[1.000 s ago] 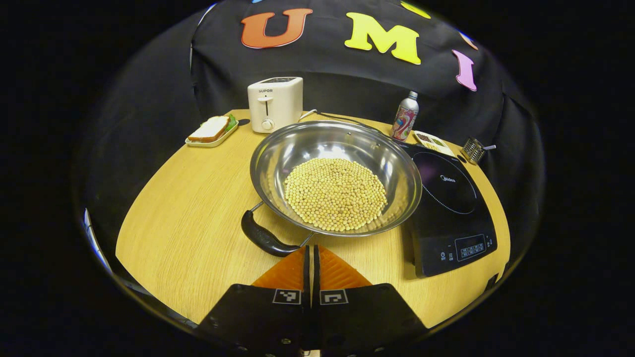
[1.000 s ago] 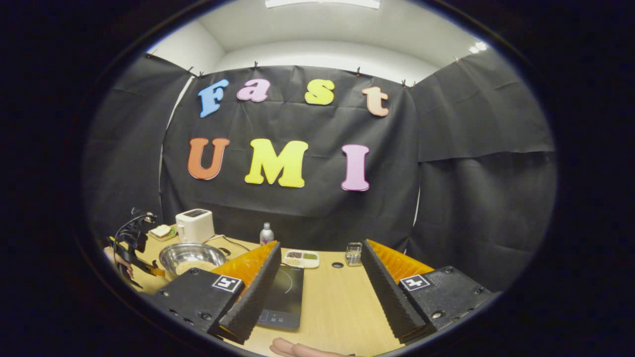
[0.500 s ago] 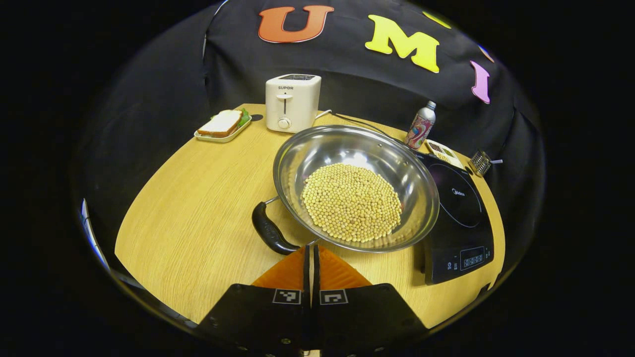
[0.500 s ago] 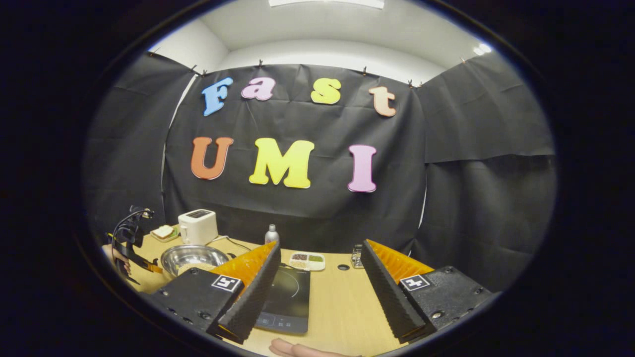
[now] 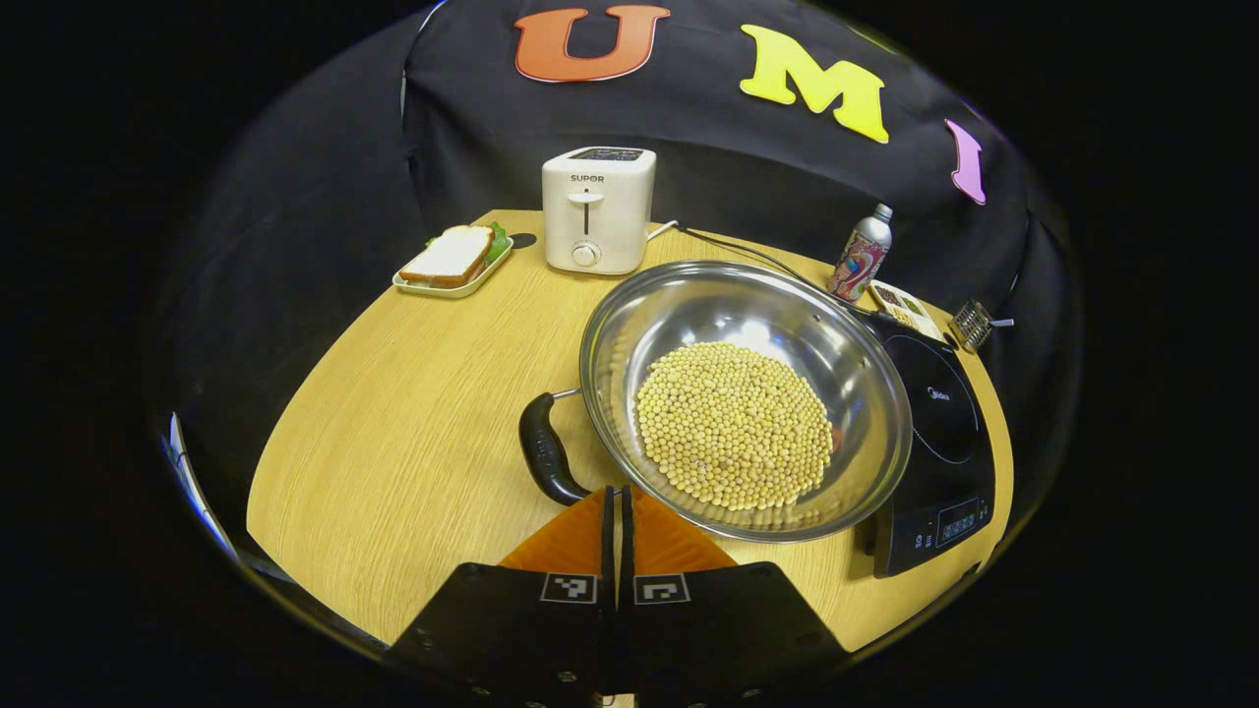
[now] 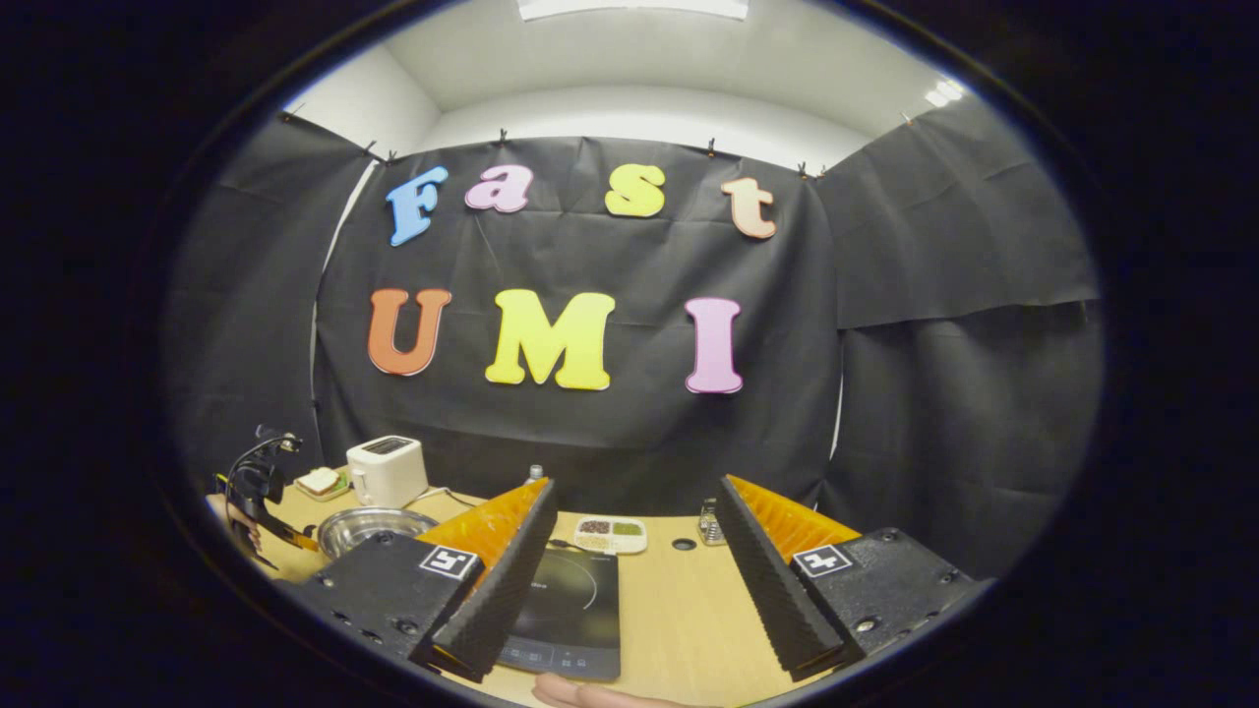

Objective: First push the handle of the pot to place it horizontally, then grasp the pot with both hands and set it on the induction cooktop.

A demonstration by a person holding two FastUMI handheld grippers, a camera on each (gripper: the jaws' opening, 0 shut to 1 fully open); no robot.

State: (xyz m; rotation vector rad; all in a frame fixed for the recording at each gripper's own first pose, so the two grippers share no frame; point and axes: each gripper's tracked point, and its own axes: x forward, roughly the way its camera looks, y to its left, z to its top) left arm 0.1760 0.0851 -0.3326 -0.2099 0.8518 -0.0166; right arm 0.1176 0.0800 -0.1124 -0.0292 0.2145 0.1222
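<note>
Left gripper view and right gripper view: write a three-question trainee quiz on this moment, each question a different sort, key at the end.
1. True or false: the pot already sits on the cooktop.
2. Multiple choice: what lies in the pot? A) soup B) yellow beans C) bread
3. Fill in: the left gripper is shut and its tip is at the pot's black ____; the right gripper is ____.

Key:
1. False; it stands on the table beside the cooktop.
2. B
3. handle; open
</note>
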